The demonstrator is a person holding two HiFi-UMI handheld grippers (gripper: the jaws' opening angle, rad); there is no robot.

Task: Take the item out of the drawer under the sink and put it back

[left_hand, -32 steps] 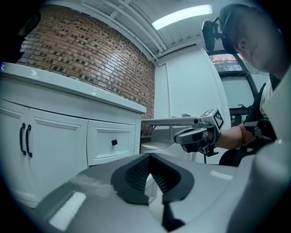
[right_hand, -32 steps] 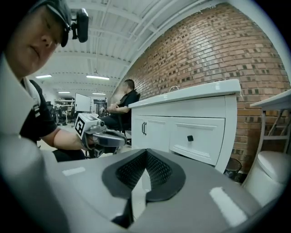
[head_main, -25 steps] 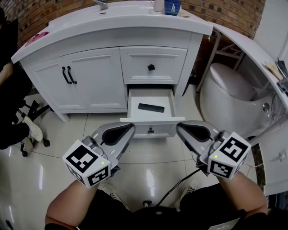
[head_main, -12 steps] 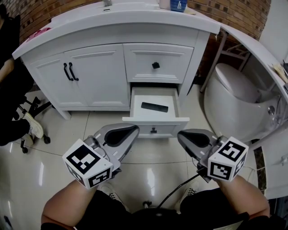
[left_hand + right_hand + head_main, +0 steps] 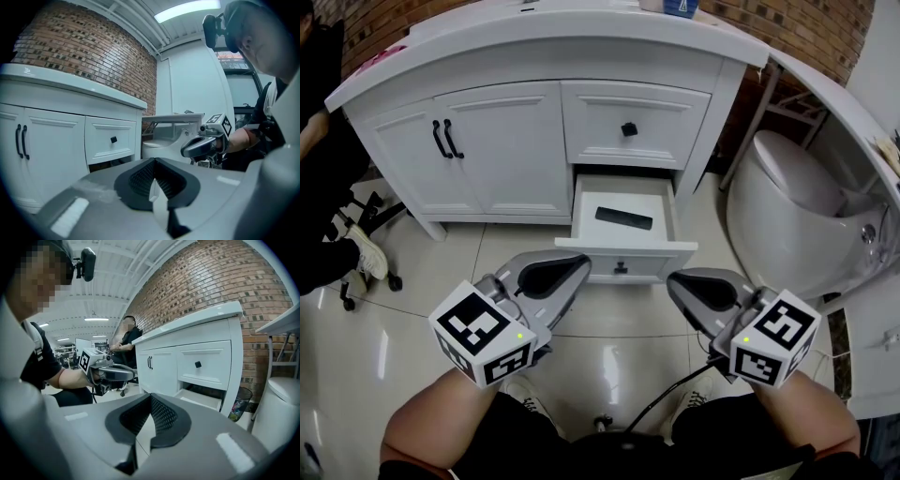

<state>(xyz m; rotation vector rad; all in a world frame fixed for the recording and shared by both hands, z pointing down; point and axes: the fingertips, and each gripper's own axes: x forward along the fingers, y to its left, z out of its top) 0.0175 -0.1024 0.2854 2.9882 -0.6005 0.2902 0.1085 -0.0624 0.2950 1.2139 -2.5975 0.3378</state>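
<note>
From where I stand, the lower white drawer [image 5: 581, 214] of the white vanity cabinet [image 5: 506, 155] is pulled out, and a flat black rectangular item [image 5: 623, 218] lies alone on its floor, slightly askew. The upper white drawer [image 5: 598, 111], with a black knob, is shut, as are the two doors beside it. The left gripper [image 5: 579, 268] and right gripper [image 5: 677, 283] hang low in front of the drawer, apart from it; the left's fingers [image 5: 138, 180] are clenched on nothing, and the right's fingers [image 5: 164, 420] are likewise pressed together and empty. On the white worktop [image 5: 534, 42], a blue container [image 5: 680, 7] is cut off by the frame. What the shut compartments hold cannot be seen.
</note>
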